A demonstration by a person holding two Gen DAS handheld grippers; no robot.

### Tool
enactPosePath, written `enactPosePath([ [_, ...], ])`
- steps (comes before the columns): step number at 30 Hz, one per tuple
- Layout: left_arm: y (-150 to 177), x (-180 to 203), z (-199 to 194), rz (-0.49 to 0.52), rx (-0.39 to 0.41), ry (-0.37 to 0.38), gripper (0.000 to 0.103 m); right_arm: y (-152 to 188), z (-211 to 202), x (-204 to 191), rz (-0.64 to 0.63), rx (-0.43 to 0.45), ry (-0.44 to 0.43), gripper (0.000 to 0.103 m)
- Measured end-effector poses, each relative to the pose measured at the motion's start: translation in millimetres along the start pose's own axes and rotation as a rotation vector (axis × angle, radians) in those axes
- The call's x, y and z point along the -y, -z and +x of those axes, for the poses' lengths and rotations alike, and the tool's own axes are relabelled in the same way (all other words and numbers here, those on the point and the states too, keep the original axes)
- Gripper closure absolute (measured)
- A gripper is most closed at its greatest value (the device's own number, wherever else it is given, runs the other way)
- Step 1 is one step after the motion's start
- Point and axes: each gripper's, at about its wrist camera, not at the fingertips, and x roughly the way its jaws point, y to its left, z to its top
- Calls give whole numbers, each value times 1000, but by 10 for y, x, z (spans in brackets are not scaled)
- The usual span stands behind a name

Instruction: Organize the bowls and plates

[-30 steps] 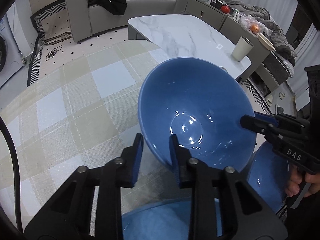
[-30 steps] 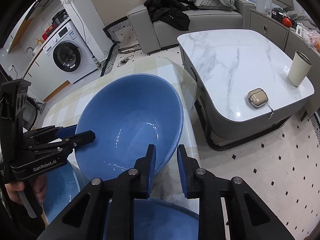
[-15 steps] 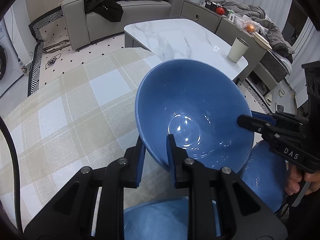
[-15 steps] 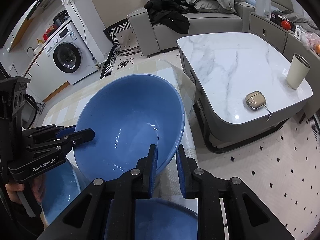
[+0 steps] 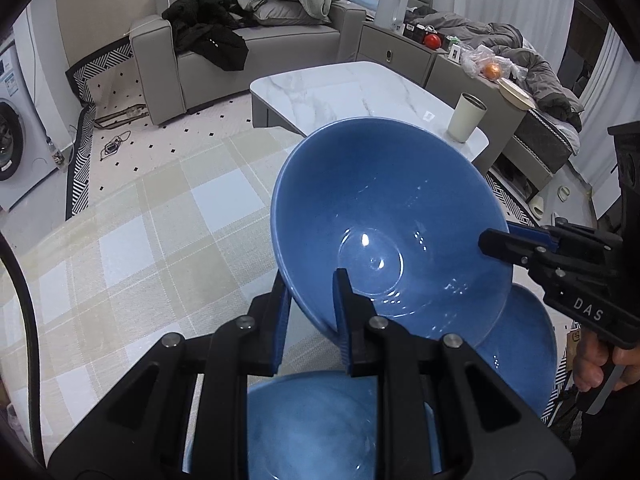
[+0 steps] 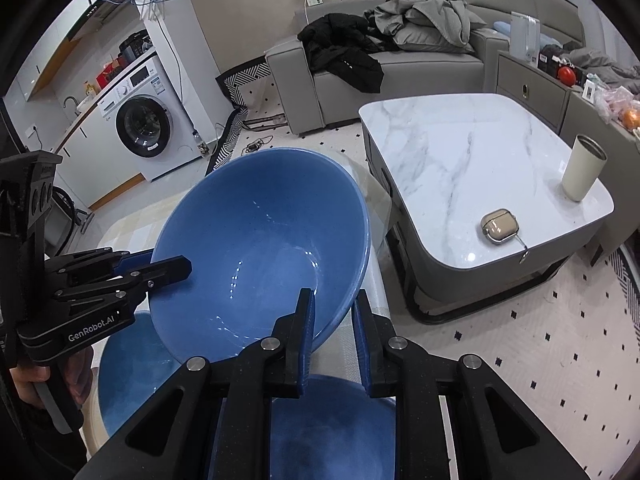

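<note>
A large blue bowl [image 5: 384,220] is held tilted in the air above the checked tablecloth [image 5: 152,240]. My left gripper [image 5: 310,292] is shut on its near rim. My right gripper [image 6: 332,312] is shut on the opposite rim; the bowl also shows in the right wrist view [image 6: 260,248]. The right gripper shows at the right edge of the left wrist view [image 5: 496,244], the left gripper at the left of the right wrist view [image 6: 176,270]. A blue dish [image 5: 520,356] lies under the bowl to the right, another blue dish [image 5: 312,428] below my fingers.
A marble coffee table [image 6: 472,160] stands beyond the cloth, with a cream tumbler [image 6: 582,174] and an earbud case [image 6: 500,226]. A grey sofa with clothes [image 6: 380,48] and a washing machine [image 6: 144,124] stand further back.
Both grippers have raised the blue bowl a little and both views have tipped up towards the room. The grip on both rims is unchanged.
</note>
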Motion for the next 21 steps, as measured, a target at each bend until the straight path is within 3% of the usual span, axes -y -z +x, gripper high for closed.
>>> enactPosePath([
  [21, 280, 230, -1213, 36, 111, -40, 85, 122, -698, -413, -63, 107, -2, 83],
])
